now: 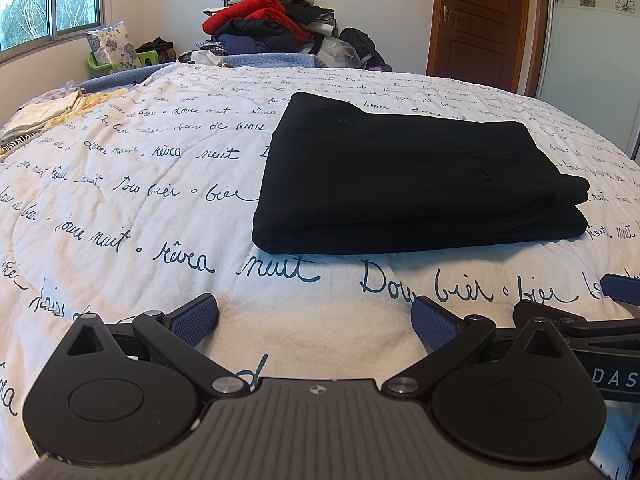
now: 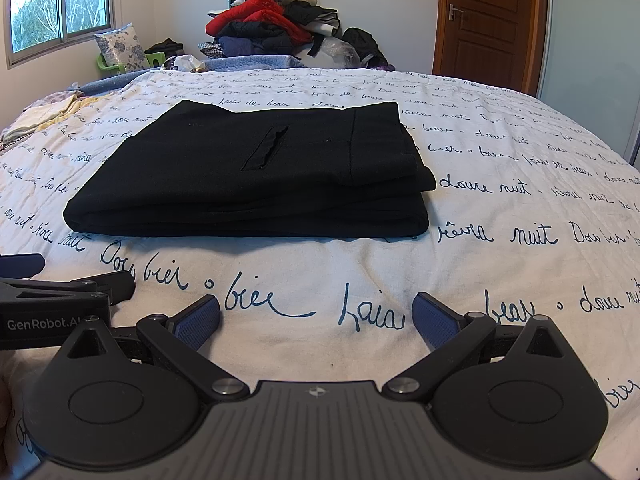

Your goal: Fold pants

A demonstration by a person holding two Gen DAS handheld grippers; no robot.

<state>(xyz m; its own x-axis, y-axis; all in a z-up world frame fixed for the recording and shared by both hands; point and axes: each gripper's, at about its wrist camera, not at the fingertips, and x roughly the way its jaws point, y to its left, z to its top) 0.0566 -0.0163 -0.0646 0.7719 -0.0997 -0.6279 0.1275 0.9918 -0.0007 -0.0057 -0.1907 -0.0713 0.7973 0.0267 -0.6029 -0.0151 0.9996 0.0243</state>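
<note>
In the middle of the left wrist frame, slightly right of center, the black pants [image 1: 416,176] lie folded into a flat stacked rectangle on the white quilt [image 1: 160,208] printed with dark blue script. Along the bottom of that frame the left gripper [image 1: 316,318] hangs above the quilt with its jaws spread wide; its blue-padded fingertips [image 1: 196,316] hold nothing and touch nothing, and a broad strip of printed quilt shows between them. The pants sit well apart from the fingers, further up the frame. At the lower right edge of this view part of the right gripper [image 1: 592,312] pokes in, just beside the left one.

In the right wrist view the pants [image 2: 256,176] sit center-left, with a slit pocket opening visible on the top layer and the folded edges stacked at the near side. The right gripper [image 2: 316,318] fills the bottom of the frame, its jaws likewise wide apart and empty, the blue pads [image 2: 436,318] clear of the fabric and of the pants. At the left edge, the left gripper [image 2: 60,292] shows from the side.

At the top center of both views a heap of clothes [image 1: 272,16], red and dark pieces among them, rises beyond the far edge of the bed. A window [image 1: 48,0] occupies the upper left, a floral pillow [image 1: 114,46] sits below it, and a brown wooden door [image 1: 480,20] stands at the upper right.
</note>
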